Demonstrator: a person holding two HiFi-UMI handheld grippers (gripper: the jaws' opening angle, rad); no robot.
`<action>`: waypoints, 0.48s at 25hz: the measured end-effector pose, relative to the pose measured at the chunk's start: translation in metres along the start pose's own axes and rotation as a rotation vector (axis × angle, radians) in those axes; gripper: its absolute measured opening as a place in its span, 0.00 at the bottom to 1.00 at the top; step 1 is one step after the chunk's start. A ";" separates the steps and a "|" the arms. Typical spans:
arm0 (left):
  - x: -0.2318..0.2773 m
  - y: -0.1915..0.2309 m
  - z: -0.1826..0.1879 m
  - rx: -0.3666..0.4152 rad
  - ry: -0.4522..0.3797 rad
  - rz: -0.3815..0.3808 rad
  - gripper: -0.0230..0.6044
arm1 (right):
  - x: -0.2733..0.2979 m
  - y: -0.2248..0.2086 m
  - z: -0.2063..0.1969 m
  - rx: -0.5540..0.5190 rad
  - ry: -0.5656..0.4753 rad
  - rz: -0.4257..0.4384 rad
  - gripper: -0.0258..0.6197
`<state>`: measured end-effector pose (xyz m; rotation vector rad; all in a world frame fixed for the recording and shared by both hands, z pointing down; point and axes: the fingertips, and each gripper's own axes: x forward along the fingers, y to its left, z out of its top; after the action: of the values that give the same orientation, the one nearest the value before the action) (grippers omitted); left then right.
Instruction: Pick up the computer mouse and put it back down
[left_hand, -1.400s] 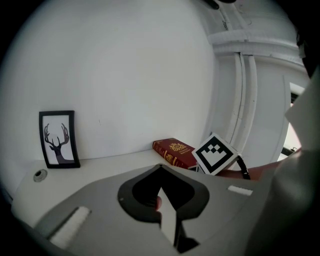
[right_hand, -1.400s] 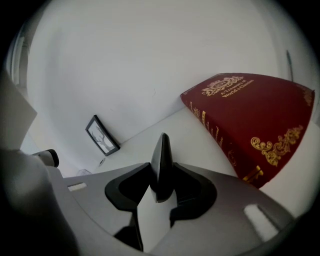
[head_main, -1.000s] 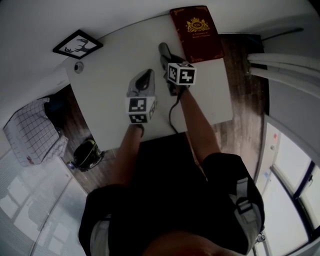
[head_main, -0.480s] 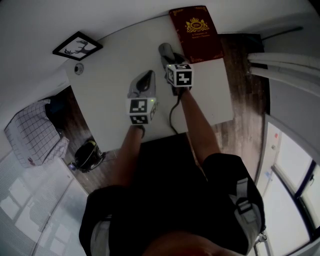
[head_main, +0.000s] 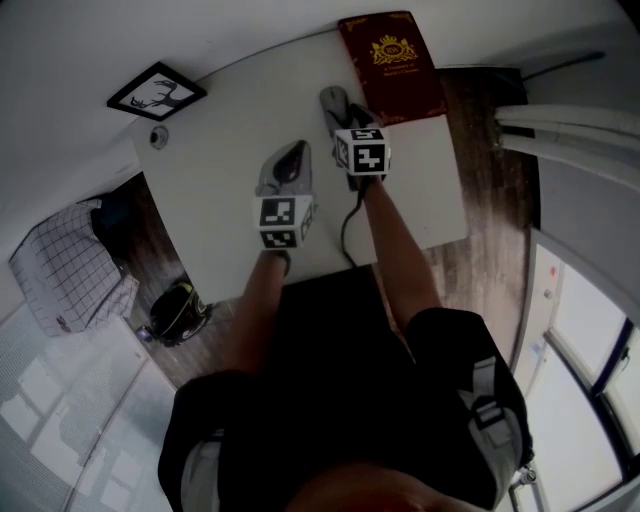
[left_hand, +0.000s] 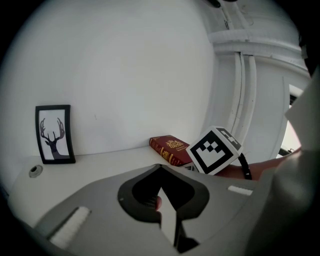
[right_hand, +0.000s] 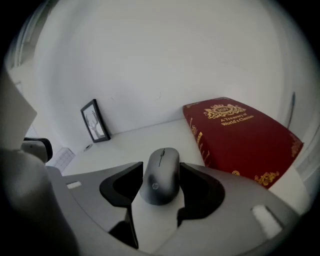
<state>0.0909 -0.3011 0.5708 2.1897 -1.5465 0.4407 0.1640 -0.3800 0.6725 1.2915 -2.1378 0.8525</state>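
Straddling the computer mouse (right_hand: 160, 182) on the tabletop (head_main: 230, 130), the right tool (right_hand: 161, 166) has just been opening its jaws; the left tool (left_hand: 160, 172) is closed, empty. The mouse looks light, slick, rigid: grip its flanks.

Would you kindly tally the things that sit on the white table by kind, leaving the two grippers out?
computer mouse: 1
red book: 1
framed deer picture: 1
small round grey object: 1
Total: 4
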 end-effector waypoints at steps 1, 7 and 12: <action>-0.001 -0.001 0.001 0.000 -0.002 -0.002 0.04 | -0.002 0.001 0.002 -0.007 -0.005 -0.003 0.42; -0.009 -0.002 0.006 -0.006 -0.025 0.002 0.04 | -0.021 0.015 0.016 -0.053 -0.062 -0.007 0.39; -0.024 0.002 0.013 -0.015 -0.075 0.002 0.04 | -0.047 0.039 0.033 -0.082 -0.149 0.000 0.30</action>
<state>0.0812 -0.2895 0.5481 2.2171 -1.5851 0.3504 0.1460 -0.3628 0.6083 1.3499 -2.2622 0.6795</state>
